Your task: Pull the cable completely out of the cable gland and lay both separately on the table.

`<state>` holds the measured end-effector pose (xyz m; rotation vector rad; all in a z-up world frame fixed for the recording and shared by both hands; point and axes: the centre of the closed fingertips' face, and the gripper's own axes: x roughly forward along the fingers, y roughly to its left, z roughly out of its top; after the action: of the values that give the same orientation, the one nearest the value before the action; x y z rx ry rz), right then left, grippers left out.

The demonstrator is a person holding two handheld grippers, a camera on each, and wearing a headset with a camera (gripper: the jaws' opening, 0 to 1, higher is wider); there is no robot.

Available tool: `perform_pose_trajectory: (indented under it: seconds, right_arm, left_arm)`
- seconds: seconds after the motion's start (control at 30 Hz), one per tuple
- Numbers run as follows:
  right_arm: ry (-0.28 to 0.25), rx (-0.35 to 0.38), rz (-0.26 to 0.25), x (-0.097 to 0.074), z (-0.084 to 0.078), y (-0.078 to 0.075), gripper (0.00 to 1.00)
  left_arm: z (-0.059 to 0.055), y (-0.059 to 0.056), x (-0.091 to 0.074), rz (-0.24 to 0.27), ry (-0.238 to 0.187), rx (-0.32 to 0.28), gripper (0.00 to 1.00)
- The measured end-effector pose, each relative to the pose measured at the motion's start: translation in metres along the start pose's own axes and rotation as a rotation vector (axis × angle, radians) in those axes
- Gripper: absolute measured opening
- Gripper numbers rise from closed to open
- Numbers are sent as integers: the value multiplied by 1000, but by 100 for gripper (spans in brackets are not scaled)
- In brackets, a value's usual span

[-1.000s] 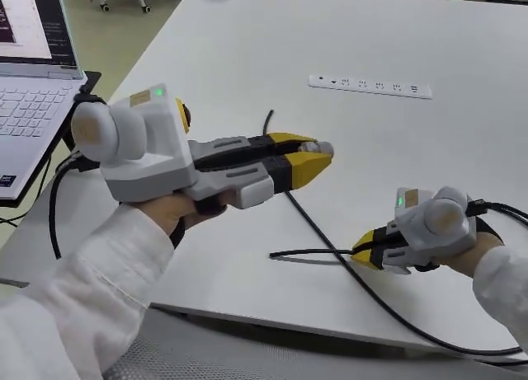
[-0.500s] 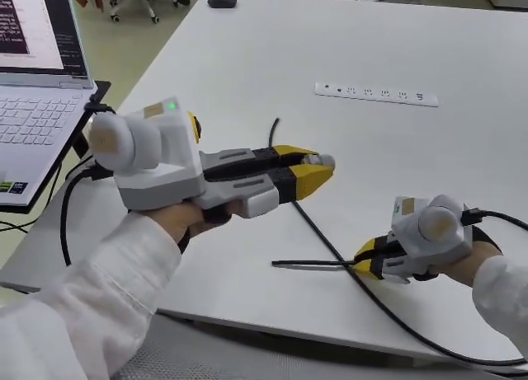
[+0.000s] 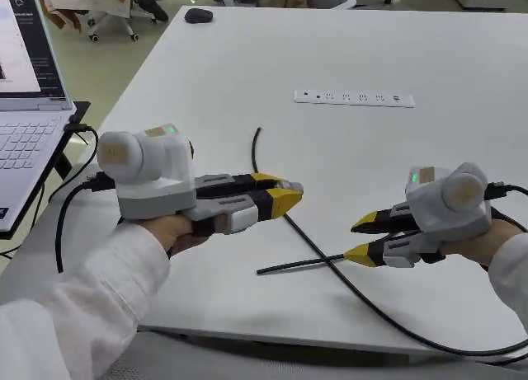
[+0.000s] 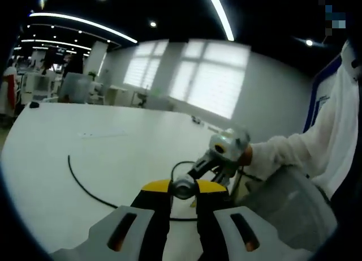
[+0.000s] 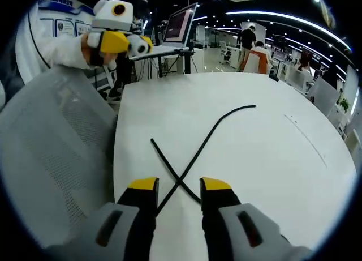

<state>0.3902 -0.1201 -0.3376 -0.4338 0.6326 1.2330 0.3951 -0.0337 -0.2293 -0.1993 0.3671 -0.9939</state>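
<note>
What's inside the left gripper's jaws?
A small silvery cable gland, pinched at the tips of the left gripper. Only its rounded front end shows; the rest is covered by the jaws. The black cable lies apart on the table.

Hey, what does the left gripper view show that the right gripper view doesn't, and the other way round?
Left gripper view: the left gripper shut on the silver cable gland up close, bright windows behind. Right gripper view: the right gripper open over where the black cable crosses itself, plus a laptop and a grey mesh chair. Both: the white table, the cable, and the opposite gripper across it.
</note>
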Motion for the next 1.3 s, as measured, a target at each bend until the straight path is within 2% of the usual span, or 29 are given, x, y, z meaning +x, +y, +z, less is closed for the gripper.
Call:
perform_pose_trajectory:
  seconds: [0.07, 0.1, 0.17, 0.3, 0.4, 0.47, 0.53, 0.7, 0.77, 0.87, 0.97, 1.1, 1.13, 1.2, 1.3]
  right_arm:
    - [-22, 17, -16, -13, 6, 4, 31]
    - [-51, 26, -20, -21, 12, 8, 32]
    - [-88, 48, -16, -34, 20, 16, 35]
    - [-139, 62, -62, -62, 30, 26, 39]
    - [-219, 186, -110, -83, 40, 26, 39]
    - [-249, 216, -137, -92, 42, 24, 38]
    - [-238, 220, -168, -100, 37, 25, 38]
    - [-201, 230, -209, -107, 25, 31, 37]
    - [-193, 231, -219, -109, 22, 34, 38]
    - [-211, 251, -230, -110, 23, 34, 38]
    - [-223, 274, -241, -110, 22, 32, 38]
    - [-229, 291, -243, -107, 20, 32, 37]
    - [-229, 290, -242, -106, 20, 32, 37]
    - [-229, 292, -239, -104, 20, 32, 37]
    - [-228, 295, -240, -102, 18, 31, 37]
  left_arm:
    - [-7, 6, 6, -3, 13, -2, 17]
    - [-10, 8, 8, -5, 24, -1, 17]
    - [-23, 16, 15, -3, 74, 21, 17]
    - [-53, 29, 31, -6, 171, 43, 17]
    - [-82, 42, 39, 19, 269, 22, 17]
    - [-97, 45, 46, 7, 307, 38, 17]
    - [-109, 50, 51, 12, 339, 41, 17]
    - [-121, 58, 58, 34, 353, 47, 17]
    - [-128, 63, 59, 53, 372, 55, 17]
    - [-141, 69, 59, 69, 404, 64, 17]
    - [-147, 73, 57, 87, 407, 69, 17]
    - [-158, 76, 53, 103, 447, 82, 17]
    - [-154, 75, 54, 95, 426, 87, 17]
    - [-153, 78, 53, 119, 428, 68, 17]
    - [-153, 77, 51, 127, 439, 81, 17]
